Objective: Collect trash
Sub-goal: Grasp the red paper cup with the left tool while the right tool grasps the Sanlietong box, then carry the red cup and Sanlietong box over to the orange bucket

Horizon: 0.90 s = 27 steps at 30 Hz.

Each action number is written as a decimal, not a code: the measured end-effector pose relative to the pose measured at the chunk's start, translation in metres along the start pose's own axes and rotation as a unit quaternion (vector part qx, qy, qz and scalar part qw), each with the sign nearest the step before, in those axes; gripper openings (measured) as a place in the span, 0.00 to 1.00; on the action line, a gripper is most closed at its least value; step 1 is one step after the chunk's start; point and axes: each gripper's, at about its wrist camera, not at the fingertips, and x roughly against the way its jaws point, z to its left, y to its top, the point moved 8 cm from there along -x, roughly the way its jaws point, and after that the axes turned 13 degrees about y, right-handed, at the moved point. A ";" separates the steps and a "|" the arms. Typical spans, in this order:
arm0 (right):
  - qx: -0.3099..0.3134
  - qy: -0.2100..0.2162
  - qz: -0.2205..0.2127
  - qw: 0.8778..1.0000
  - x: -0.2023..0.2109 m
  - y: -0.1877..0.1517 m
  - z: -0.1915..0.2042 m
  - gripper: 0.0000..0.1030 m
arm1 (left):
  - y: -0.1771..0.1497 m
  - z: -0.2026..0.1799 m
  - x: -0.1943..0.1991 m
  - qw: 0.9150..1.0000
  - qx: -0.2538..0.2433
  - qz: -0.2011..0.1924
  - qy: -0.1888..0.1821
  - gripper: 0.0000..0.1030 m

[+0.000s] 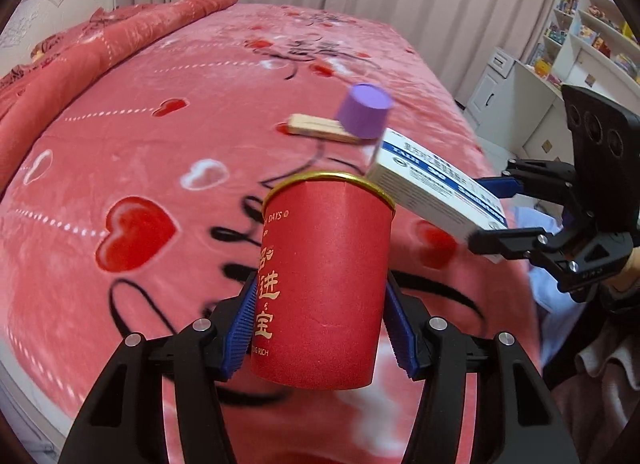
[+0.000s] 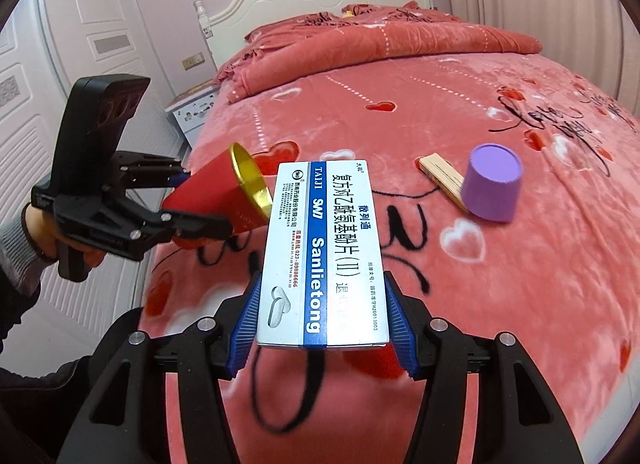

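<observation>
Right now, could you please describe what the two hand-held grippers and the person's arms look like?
Both the left hand-held gripper and the right hand-held gripper are black skeletal frames with silver bolts and ribbed blue finger pads. Each carries a black upright block with round recesses. The left wrist wears a grey knit cuff.

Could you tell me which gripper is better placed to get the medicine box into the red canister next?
Right, probably. The right gripper already clamps the medicine box, whose far end reaches the gold rim of the red canister. The left gripper is occupied holding that canister.
</observation>
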 end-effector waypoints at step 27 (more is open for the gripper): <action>-0.163 -0.180 -0.160 0.957 0.312 -0.189 -0.096 0.55 | 0.079 -0.344 0.005 0.965 -0.219 -0.039 -0.138 0.58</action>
